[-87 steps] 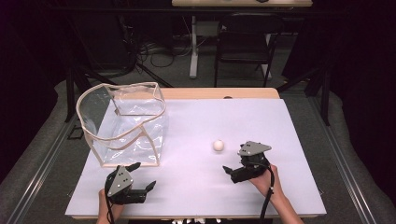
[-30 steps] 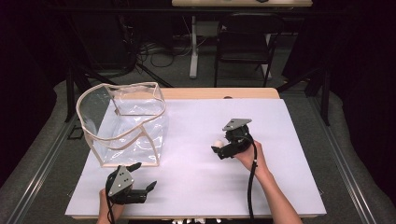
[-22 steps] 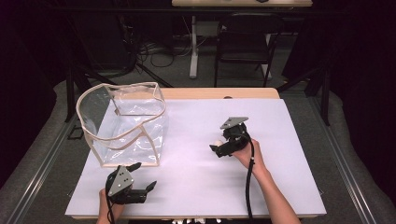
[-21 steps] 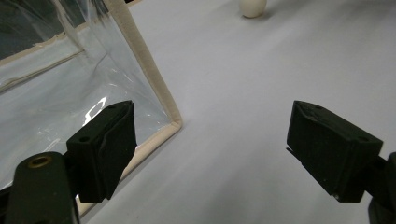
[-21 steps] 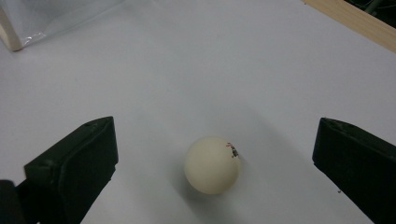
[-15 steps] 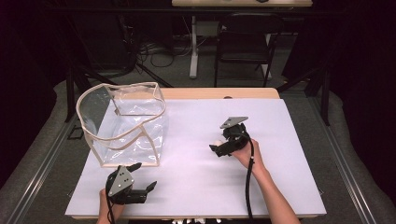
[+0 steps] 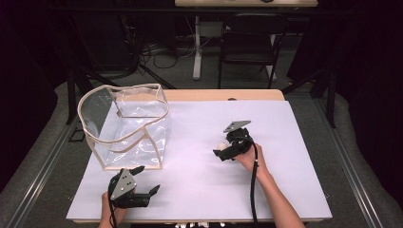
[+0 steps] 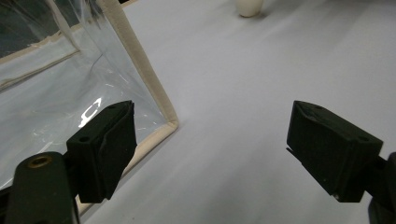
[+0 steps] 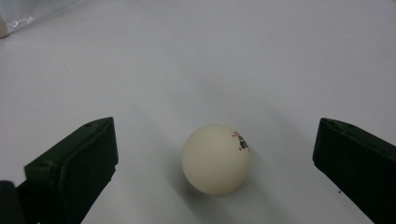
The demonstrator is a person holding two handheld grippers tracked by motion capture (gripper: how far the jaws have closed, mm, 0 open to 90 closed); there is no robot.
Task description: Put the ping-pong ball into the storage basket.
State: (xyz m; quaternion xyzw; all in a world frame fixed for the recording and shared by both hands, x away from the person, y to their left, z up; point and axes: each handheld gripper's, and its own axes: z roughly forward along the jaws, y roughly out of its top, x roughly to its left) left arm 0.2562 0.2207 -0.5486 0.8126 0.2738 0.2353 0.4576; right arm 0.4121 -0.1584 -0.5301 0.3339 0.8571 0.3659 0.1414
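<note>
We have the right gripper [image 7: 221,148] out over the middle of the bench [image 7: 294,190], right of centre, fingers [image 9: 74,170] spread wide and released. The ball [image 9: 216,158] sits on the white surface between them, touching neither; it is cream-white with a small red and black print on top. In the high view the ball [image 7: 221,145] is just a pale spot tucked against that gripper.

The left gripper [image 7: 145,180] is held near the bench's front edge, toward the front-left corner, fingers [image 8: 103,149] also released and holding nothing. Our left hand [image 7: 108,213] comes in over the front edge.

The clear bag [image 7: 124,126] with cream trim stands open-topped on the left side of the bench, just beyond the left gripper. In the left gripper view its bottom corner [image 8: 170,125] lies close to the left finger; we can't tell if they touch. The ball [image 8: 249,7] shows far off at the top edge there.
</note>
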